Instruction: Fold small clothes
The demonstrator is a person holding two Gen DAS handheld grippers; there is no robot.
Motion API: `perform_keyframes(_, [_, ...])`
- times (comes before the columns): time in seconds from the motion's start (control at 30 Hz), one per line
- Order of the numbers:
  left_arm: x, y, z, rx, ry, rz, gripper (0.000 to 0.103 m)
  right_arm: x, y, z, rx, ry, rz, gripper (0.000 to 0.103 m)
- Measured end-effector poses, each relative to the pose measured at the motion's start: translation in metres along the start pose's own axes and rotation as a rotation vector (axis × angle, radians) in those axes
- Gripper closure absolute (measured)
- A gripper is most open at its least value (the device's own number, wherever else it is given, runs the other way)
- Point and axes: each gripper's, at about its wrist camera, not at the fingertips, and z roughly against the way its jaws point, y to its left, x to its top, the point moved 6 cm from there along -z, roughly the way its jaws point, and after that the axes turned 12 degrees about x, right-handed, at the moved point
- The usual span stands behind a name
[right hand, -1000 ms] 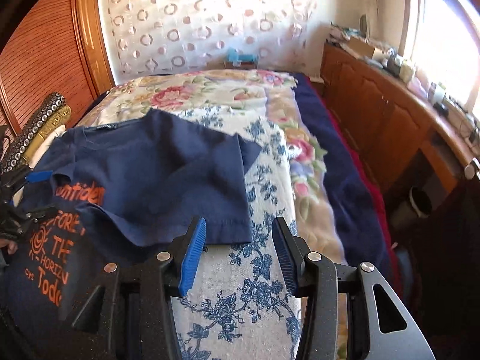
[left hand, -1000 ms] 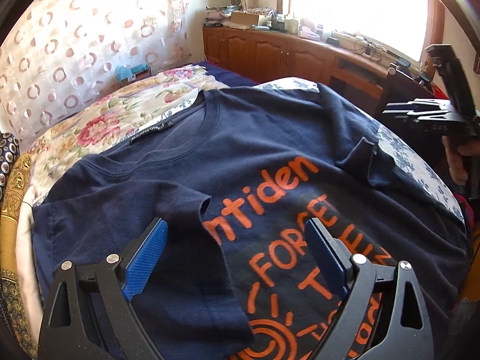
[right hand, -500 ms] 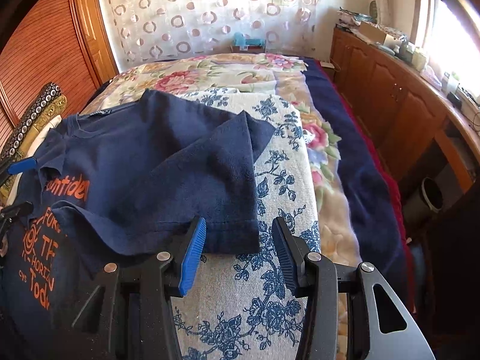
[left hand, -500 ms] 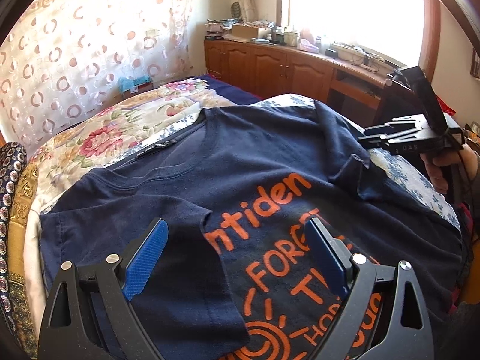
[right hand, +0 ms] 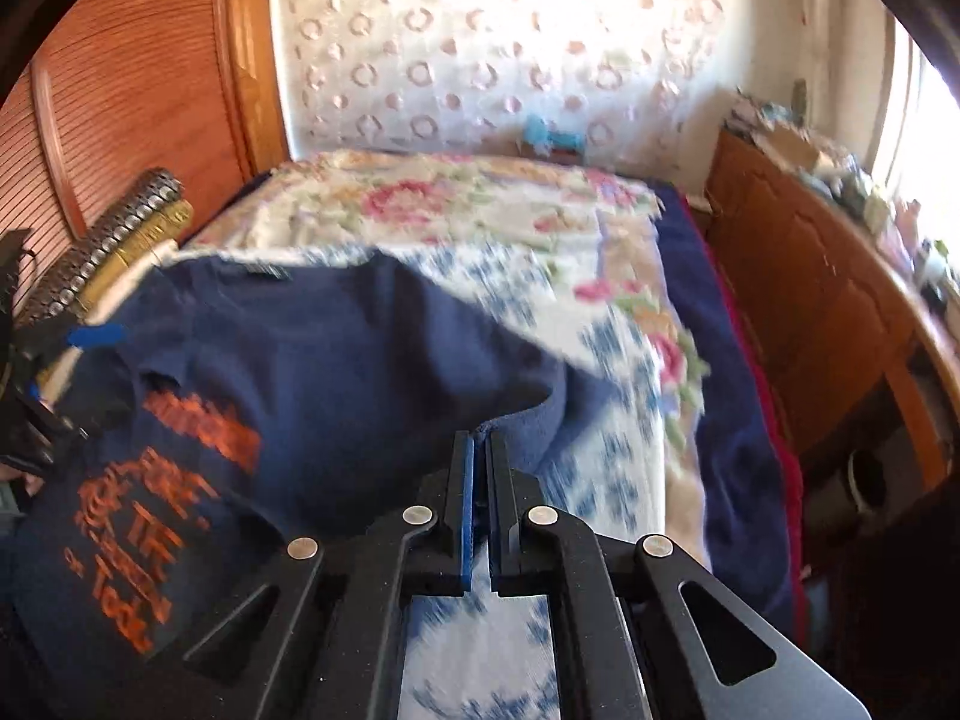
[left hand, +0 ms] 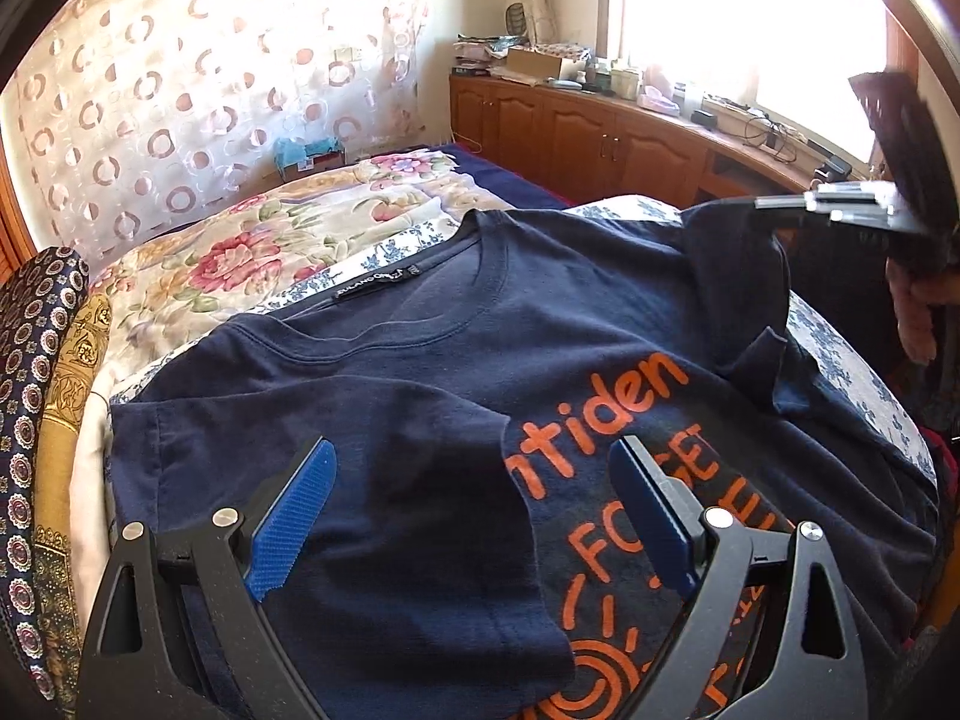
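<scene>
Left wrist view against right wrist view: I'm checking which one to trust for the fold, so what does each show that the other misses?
Only the left wrist view shows the neck label, the sun print and the left gripper open above the folded-in sleeve. Only the right wrist view shows the right gripper from behind, its fingers just closed on the other sleeve, and the slatted wooden door. Both show the navy T-shirt with orange lettering, the flowered bedspread and the wooden cabinets.

Matt navy cotton T-shirt [left hand: 420, 396], ribbed blue pads on matt black plastic tongs [left hand: 474, 516], glossy wooden cabinets [left hand: 576, 132].
</scene>
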Motion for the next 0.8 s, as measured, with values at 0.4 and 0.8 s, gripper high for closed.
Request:
perform_keyframes(0.4, [-0.002, 0.018, -0.007, 0.014, 0.018, 0.054, 0.010, 0.046, 0.061, -0.035, 0.088, -0.026, 0.136, 0.099])
perform_keyframes(0.8, [-0.013, 0.024, -0.023, 0.020, 0.086, 0.079, 0.010, 0.016, 0.057, -0.044, 0.102, 0.066, 0.055, 0.061])
